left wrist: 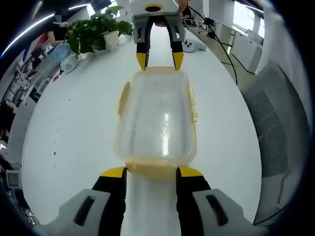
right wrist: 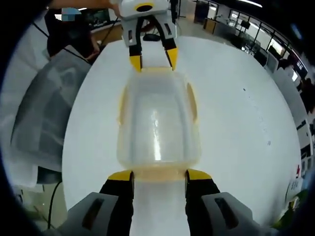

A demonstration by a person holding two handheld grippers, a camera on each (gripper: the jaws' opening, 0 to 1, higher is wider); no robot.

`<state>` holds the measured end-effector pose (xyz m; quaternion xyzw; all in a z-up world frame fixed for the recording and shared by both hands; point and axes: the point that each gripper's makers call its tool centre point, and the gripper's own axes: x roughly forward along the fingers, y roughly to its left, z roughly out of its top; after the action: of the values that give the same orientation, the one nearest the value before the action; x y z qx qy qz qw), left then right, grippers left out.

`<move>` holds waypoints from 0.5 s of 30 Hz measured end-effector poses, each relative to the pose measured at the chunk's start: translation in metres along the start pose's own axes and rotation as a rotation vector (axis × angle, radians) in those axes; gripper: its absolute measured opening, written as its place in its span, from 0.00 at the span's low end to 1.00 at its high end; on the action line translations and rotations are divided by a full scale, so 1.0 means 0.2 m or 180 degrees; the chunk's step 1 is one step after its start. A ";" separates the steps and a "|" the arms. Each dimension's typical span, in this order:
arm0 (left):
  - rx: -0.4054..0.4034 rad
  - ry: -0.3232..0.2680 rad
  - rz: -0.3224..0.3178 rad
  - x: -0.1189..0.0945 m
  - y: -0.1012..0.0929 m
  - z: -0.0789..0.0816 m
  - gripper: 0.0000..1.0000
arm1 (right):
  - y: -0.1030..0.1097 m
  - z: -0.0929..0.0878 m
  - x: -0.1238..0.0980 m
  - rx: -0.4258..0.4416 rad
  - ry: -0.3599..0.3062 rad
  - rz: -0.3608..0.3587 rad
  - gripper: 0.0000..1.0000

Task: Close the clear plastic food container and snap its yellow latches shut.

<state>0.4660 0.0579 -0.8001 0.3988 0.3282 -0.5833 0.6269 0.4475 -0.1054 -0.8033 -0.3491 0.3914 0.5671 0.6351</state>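
Observation:
A clear plastic food container (left wrist: 157,118) (right wrist: 157,123) lies lengthwise on the white table (left wrist: 74,128) (right wrist: 236,113), with its lid on top. Its yellow side latches (left wrist: 123,98) (right wrist: 191,101) flare outward. My left gripper (left wrist: 152,172) (right wrist: 153,60) stands open at one short end, its yellow-tipped jaws either side of that end latch (left wrist: 151,167). My right gripper (right wrist: 160,175) (left wrist: 160,60) stands open at the opposite short end, flanking the end latch (right wrist: 158,173) there. The two grippers face each other across the container.
A potted plant (left wrist: 98,32) and a white device (left wrist: 194,45) with cables sit at the table's far end in the left gripper view. A grey mesh chair (left wrist: 280,123) (right wrist: 39,113) stands beside the table edge. A person (right wrist: 69,29) is behind the table.

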 end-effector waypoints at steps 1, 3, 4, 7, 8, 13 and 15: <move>-0.0043 0.0006 -0.0014 0.00 -0.01 -0.01 0.39 | 0.00 0.00 0.00 0.0004 -0.0005 0.0003 0.41; -0.0016 0.0040 -0.0002 0.00 -0.01 -0.03 0.42 | 0.00 0.00 0.00 -0.0009 0.0002 -0.0004 0.45; -0.0026 0.0037 0.0005 0.00 -0.01 -0.04 0.43 | -0.01 -0.01 0.00 -0.0053 0.0028 -0.0024 0.47; -0.0150 -0.0052 0.0001 -0.03 0.00 -0.03 0.45 | 0.00 -0.01 -0.01 -0.0020 0.0020 -0.0018 0.47; -0.0163 -0.0044 0.0004 -0.03 0.00 -0.03 0.45 | -0.01 0.00 -0.02 0.0057 -0.0009 -0.0021 0.47; -0.0228 -0.0038 -0.0014 -0.06 -0.03 -0.03 0.44 | -0.01 0.01 -0.07 0.0121 -0.0017 -0.0071 0.46; -0.0292 -0.0020 -0.0019 -0.06 -0.03 -0.03 0.44 | -0.02 0.02 -0.08 0.0166 -0.0052 -0.0091 0.43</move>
<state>0.4590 0.0692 -0.7926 0.3668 0.3537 -0.5708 0.6438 0.4506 -0.1088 -0.7880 -0.3333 0.3958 0.5505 0.6552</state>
